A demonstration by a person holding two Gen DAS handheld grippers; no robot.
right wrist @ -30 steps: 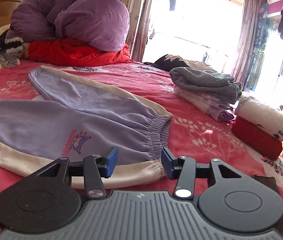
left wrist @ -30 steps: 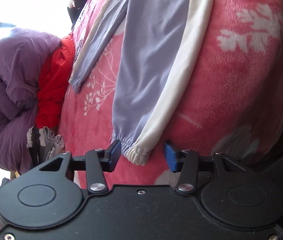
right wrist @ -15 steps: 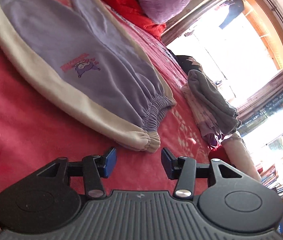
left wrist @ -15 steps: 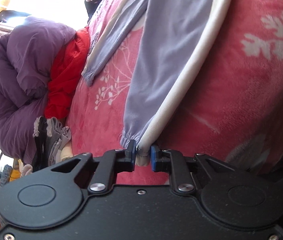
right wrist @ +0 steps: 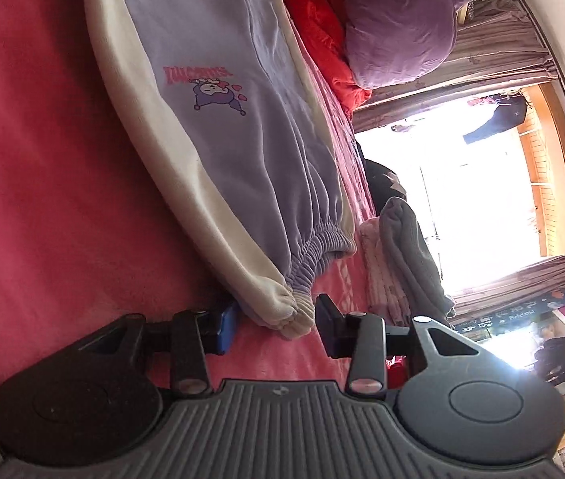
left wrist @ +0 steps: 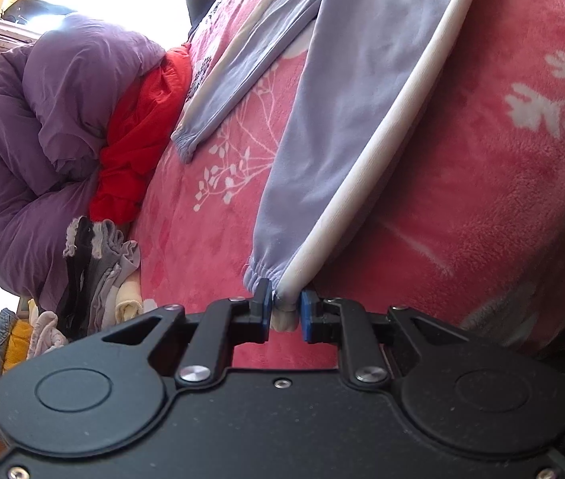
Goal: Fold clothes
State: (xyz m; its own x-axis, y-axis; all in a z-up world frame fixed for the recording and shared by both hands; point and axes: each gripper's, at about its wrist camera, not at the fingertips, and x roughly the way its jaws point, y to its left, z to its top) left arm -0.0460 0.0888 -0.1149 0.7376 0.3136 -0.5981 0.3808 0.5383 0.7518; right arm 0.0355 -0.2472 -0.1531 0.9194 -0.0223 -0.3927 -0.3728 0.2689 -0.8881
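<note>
Lilac trousers (left wrist: 334, 119) with a cream side stripe lie spread on a pink blanket (left wrist: 482, 199). My left gripper (left wrist: 284, 313) is shut on the cream ankle cuff (left wrist: 282, 315) of the nearer leg. The other leg (left wrist: 222, 92) stretches away toward the pillows. In the right wrist view the same trousers (right wrist: 226, 119) show a cartoon print, and their elastic waistband (right wrist: 310, 255) points at me. My right gripper (right wrist: 276, 329) is open, its fingers either side of the cream waistband corner (right wrist: 286, 311), with the left blue pad pressed into the blanket.
A purple duvet (left wrist: 34, 127) and red cloth (left wrist: 138, 131) are piled at the head of the bed. Small folded garments (left wrist: 94, 271) lie beside them. A grey and pink stack of folded clothes (right wrist: 402, 263) sits beyond the waistband, before a bright window (right wrist: 478, 183).
My left gripper went from open to shut on the ankle cuff. My right gripper rolled sideways and moved in until its open fingers straddle the waistband corner.
</note>
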